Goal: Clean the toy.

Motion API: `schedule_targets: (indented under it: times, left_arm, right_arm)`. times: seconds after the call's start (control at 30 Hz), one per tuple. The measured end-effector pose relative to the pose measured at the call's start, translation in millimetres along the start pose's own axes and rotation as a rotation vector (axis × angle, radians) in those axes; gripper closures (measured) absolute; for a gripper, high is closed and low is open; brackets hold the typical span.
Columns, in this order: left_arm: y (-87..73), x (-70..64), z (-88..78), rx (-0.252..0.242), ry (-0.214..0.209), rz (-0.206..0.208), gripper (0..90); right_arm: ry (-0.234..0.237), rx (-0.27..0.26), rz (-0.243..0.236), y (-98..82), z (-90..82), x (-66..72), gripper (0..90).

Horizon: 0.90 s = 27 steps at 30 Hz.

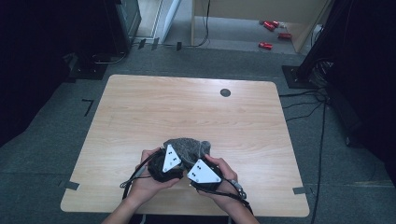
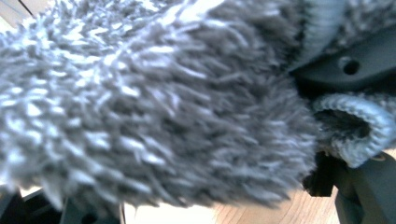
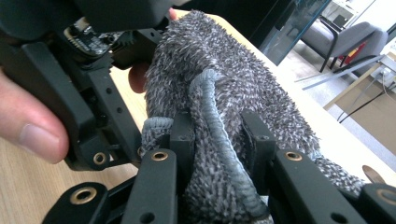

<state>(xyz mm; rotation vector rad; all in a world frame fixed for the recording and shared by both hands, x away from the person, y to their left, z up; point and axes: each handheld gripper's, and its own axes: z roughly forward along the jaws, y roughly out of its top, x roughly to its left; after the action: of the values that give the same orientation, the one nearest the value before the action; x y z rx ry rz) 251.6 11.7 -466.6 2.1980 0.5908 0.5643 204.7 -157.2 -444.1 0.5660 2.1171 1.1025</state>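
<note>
A fuzzy grey sock [image 1: 187,144] with a ribbed cuff lies bunched between my two grippers near the front of the wooden table [image 1: 140,107]. My right gripper [image 3: 219,133] is shut on the sock [image 3: 219,93], and a thick seam runs up between its black fingers [image 3: 182,137]. My left gripper [image 3: 105,109] sits close on the left, held by a hand, with the sock's cuff against its jaws. In the left gripper view the sock [image 2: 154,107] drapes over the camera and hides the jaws. The right gripper [image 2: 355,70] shows at that view's right edge.
A round dark grommet [image 1: 225,92] is set into the table's far side. Cables [image 1: 322,121] trail on the floor to the right. Red objects [image 1: 271,25] lie on the floor beyond the table. A chair [image 3: 345,37] stands farther off.
</note>
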Motion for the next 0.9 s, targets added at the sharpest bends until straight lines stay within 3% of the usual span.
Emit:
schedule_targets:
  times: [0.23, 0.43, 0.53, 0.67, 0.77, 0.83, 0.9]
  left_arm:
    - [0.4, 2.6, -2.7, -0.024, -0.017, -0.017, 35.1]
    - [-1.6, 5.3, -2.5, -0.024, -0.024, -0.029, 35.2]
    - [-1.8, 8.1, -4.2, -0.038, -0.030, -0.046, 35.2]
    - [-1.3, 9.4, -4.4, -0.034, -0.032, -0.053, 35.2]
    - [-0.4, 5.4, -3.8, -0.038, -0.034, -0.041, 35.2]
    - [0.8, 3.2, -5.1, -0.037, -0.026, -0.024, 35.3]
    - [0.5, 3.6, -5.8, -0.040, -0.027, -0.024, 35.3]
  right_arm:
    - [-0.023, -0.007, -0.023, -1.4, -1.4, -5.0, 71.1]
    - [-0.050, 0.006, 0.073, -8.9, -2.6, -22.5, 71.0]
    - [-0.076, 0.003, 0.091, -8.3, -5.1, -25.8, 71.0]
    - [-0.033, -0.043, 0.132, -4.9, -9.7, -25.8, 70.4]
    - [0.017, -0.062, 0.072, 1.8, -8.6, -11.5, 70.3]
    - [-0.004, -0.033, 0.008, 2.5, -3.8, -3.4, 70.4]
    - [-0.014, -0.018, 0.011, 0.8, -2.0, -4.7, 70.3]
